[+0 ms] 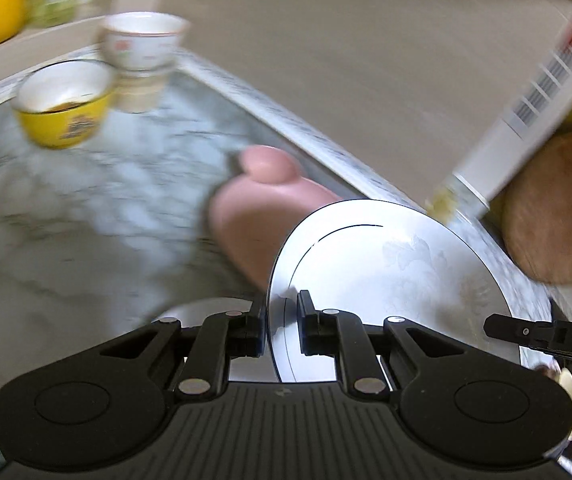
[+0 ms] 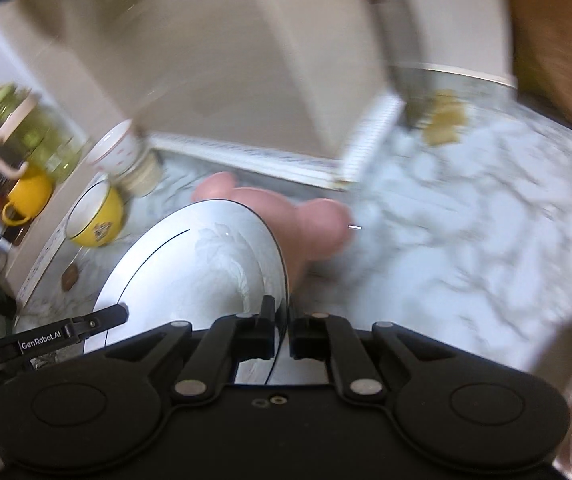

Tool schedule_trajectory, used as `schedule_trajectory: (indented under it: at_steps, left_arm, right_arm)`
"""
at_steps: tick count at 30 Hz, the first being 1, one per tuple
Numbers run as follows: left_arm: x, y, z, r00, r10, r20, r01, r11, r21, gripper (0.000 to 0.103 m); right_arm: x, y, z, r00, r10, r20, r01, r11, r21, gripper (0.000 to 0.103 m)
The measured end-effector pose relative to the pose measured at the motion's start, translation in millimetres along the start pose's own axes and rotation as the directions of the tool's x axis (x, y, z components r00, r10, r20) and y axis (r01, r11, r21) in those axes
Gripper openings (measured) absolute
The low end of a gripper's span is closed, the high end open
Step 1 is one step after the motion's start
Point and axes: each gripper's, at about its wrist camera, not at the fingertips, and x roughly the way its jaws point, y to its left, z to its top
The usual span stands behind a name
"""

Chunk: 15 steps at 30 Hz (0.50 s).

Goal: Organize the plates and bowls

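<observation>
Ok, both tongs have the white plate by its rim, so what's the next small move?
Probably keep it level and carry it on to a bare patch of the marble table, then lower it. The left tongs and right tongs pinch opposite edges of the white plate, which hangs over a pink object, with the yellow bowl farther off.

A desk with a white, grey-veined marble-look top (image 2: 466, 208) fills most of both views, blurred by motion, with daylight glinting pale blue off it. Along its far edge runs a white patterned border strip (image 1: 294, 120). Beyond the strip lies a plain beige floor (image 1: 326, 40). A tall white boxy unit with a ribbed side (image 2: 370, 136) stands at the far side. At far right in the right wrist view shows a brown wooden surface (image 2: 558, 40). A round tan cushion (image 1: 550, 208) sits at the right in the left wrist view.
</observation>
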Motion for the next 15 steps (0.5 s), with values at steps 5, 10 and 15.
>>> schedule_trajectory:
  at_steps: [5, 10, 15]
  left_arm:
    - [21, -42, -8, 0.999, -0.042, -0.033, 0.045, 0.996, 0.072, 0.014]
    - [42, -70, -19, 0.996, -0.064, -0.067, 0.072, 0.989, 0.126, 0.014]
    - [63, -86, -29, 0.993, -0.063, -0.100, 0.079, 0.984, 0.162, 0.014]
  right_arm:
    - [-29, -45, -16, 0.998, -0.052, 0.038, 0.050, 0.996, 0.074, 0.008]
    - [-41, -83, -31, 0.994, -0.102, 0.045, 0.096, 0.987, 0.129, 0.008]
    - [-38, -106, -41, 0.987, -0.156, 0.032, 0.150, 0.979, 0.140, 0.009]
